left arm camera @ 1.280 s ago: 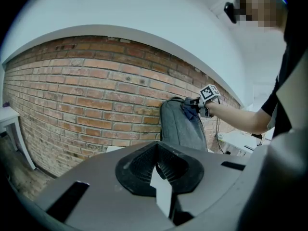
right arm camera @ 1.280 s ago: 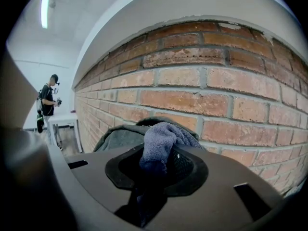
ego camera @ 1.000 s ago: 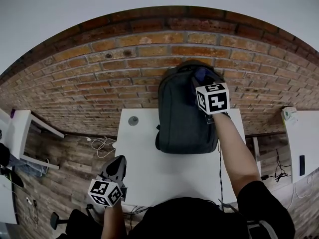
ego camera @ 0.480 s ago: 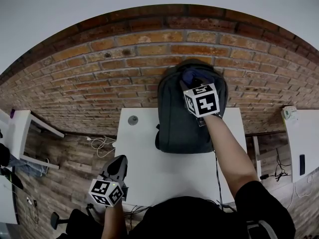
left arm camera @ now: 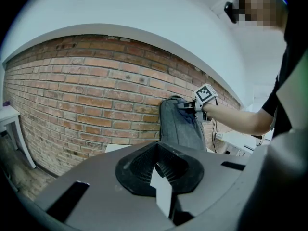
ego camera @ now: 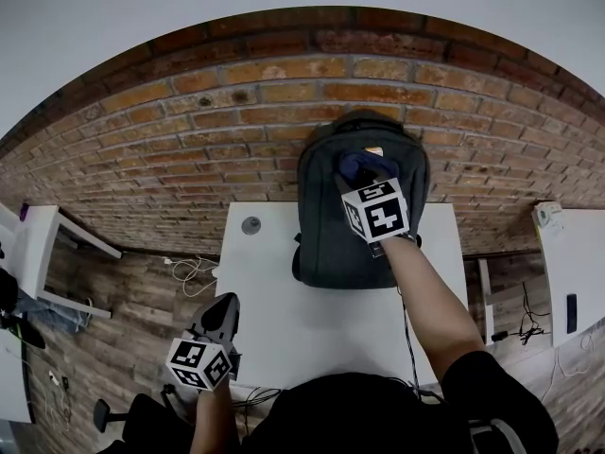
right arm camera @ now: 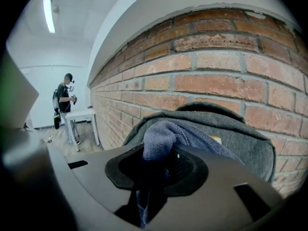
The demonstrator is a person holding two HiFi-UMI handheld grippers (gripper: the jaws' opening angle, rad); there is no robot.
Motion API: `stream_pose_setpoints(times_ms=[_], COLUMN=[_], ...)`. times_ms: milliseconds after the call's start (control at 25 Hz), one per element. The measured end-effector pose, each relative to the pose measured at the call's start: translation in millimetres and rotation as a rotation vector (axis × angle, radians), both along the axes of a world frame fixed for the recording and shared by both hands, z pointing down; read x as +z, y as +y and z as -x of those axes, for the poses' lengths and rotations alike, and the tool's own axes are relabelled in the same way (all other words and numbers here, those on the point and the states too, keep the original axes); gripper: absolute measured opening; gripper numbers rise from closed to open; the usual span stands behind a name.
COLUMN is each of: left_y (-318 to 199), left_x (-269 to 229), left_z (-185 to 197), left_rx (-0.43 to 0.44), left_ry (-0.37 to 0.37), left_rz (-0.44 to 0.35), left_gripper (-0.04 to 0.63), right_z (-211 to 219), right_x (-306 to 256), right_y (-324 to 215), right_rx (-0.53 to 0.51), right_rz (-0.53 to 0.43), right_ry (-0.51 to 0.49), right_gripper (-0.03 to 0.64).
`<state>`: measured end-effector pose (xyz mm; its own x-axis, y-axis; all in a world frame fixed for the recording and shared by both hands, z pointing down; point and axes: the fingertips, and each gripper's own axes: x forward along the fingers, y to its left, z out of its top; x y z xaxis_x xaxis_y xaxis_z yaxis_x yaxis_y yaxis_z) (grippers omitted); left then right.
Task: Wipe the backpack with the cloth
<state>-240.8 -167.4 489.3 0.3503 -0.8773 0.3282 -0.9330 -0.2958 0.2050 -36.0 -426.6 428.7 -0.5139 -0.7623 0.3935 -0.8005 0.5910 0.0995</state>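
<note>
A dark grey backpack (ego camera: 333,225) stands upright on the white table (ego camera: 284,320), leaning against the brick wall. My right gripper (ego camera: 364,170) is shut on a blue-grey cloth (ego camera: 357,165) and presses it to the upper front of the backpack. In the right gripper view the cloth (right arm camera: 166,134) bulges out of the jaws against the backpack's top (right arm camera: 240,138). My left gripper (ego camera: 219,318) hangs low at the table's front left corner, shut and empty. The left gripper view shows the backpack (left arm camera: 180,126) and the right gripper (left arm camera: 188,105) far ahead.
A small round grey disc (ego camera: 250,226) lies at the table's back left. The brick wall (ego camera: 189,149) runs right behind the backpack. White tables (ego camera: 38,253) stand at far left and far right (ego camera: 567,272). Cables (ego camera: 194,272) lie on the wooden floor. A person (right arm camera: 64,102) stands far off.
My right gripper has slid the cloth leftward and downward across the upper front of the backpack. The left gripper has stayed where it was.
</note>
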Motion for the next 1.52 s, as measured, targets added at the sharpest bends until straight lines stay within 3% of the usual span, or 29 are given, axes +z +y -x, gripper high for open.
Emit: stream_pose_setpoints(times_ms=[240, 760, 1520], left_y=[2, 6, 2], left_x=[-3, -6, -6], left_z=[-8, -18, -21], left_rx=[0.008, 0.007, 0.028], left_ry=[-0.008, -0.012, -0.012], left_rz=[-0.003, -0.007, -0.006], left_gripper=[-0.003, -0.003, -0.003], right_z=[-4, 3, 0], right_x=[30, 91, 146], right_y=[26, 87, 153], right_rx=[-0.012, -0.091, -0.119], right_rz=[0.044, 0.09, 0.203], right_ry=[-0.021, 0.039, 0.006], right_gripper=[0.104, 0.104, 0.104])
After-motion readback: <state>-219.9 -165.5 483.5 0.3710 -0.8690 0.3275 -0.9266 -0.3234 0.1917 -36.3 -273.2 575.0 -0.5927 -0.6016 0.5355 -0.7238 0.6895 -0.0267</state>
